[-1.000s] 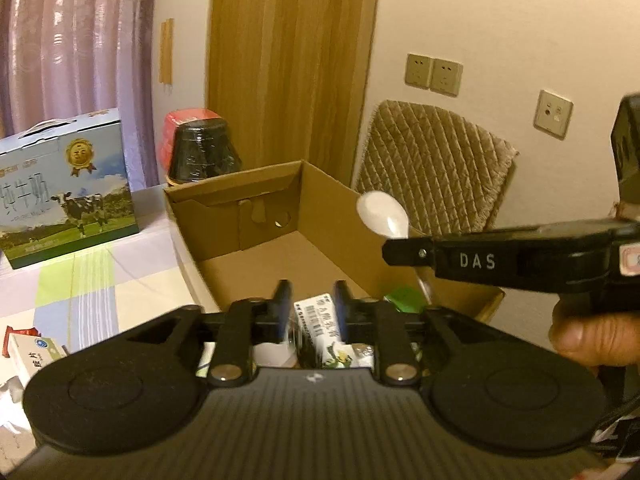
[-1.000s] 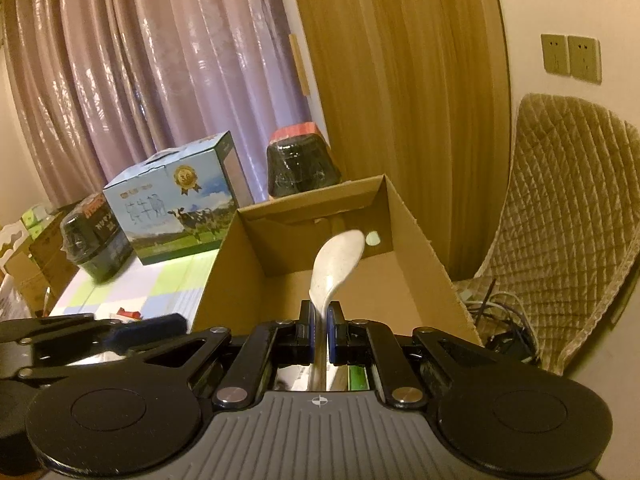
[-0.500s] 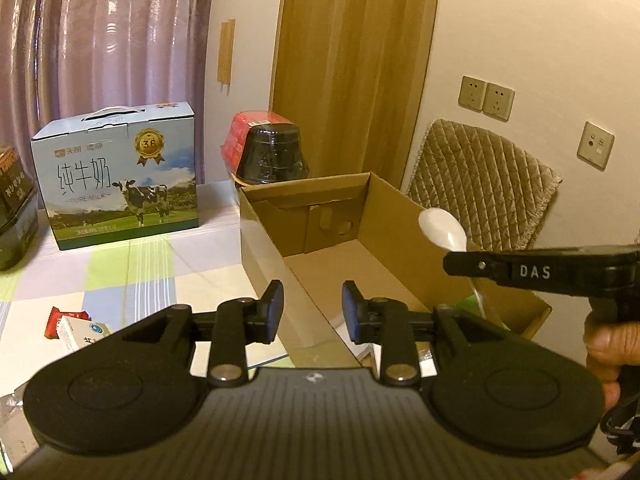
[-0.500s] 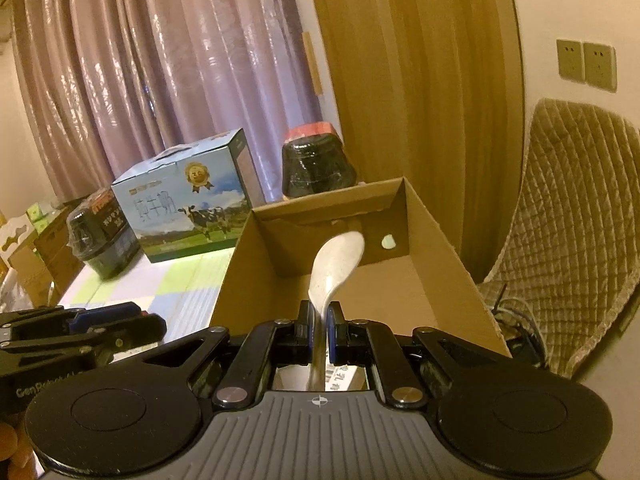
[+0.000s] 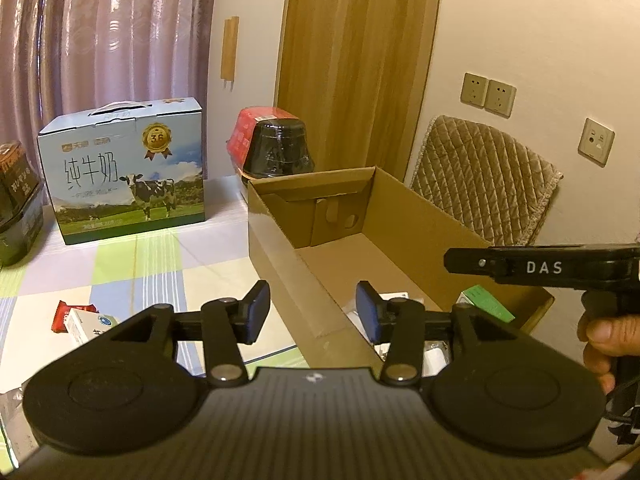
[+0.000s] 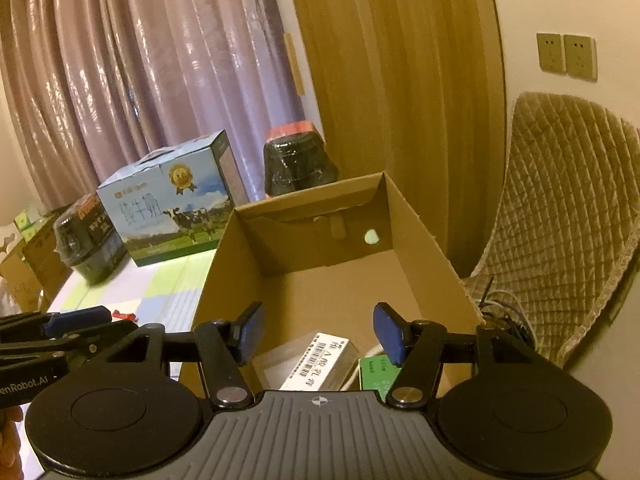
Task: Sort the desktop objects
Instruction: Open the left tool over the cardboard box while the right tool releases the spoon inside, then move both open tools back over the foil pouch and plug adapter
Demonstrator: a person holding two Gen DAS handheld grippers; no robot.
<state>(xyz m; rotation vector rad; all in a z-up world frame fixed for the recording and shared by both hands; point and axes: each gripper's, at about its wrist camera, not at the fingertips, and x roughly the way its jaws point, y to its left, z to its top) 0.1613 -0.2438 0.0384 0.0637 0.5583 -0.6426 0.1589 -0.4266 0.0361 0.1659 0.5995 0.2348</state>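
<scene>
Far ahead of my claw I see pleated mauve curtains (image 6: 160, 80); right of them, a tall wooden door panel (image 5: 356, 72); further right, a quilted tan chair cushion (image 5: 484, 184) under beige wall sockets (image 5: 486, 94).

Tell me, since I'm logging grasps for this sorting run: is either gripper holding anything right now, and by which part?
Nothing is held. The left gripper and the right gripper are both opening with nothing between the pads, the right one over the cardboard box.

The small carton (image 5: 86, 322) on the tablecloth is half hidden behind the left gripper's body. The box contents (image 6: 320, 360) are partly covered; their print cannot be read.
</scene>
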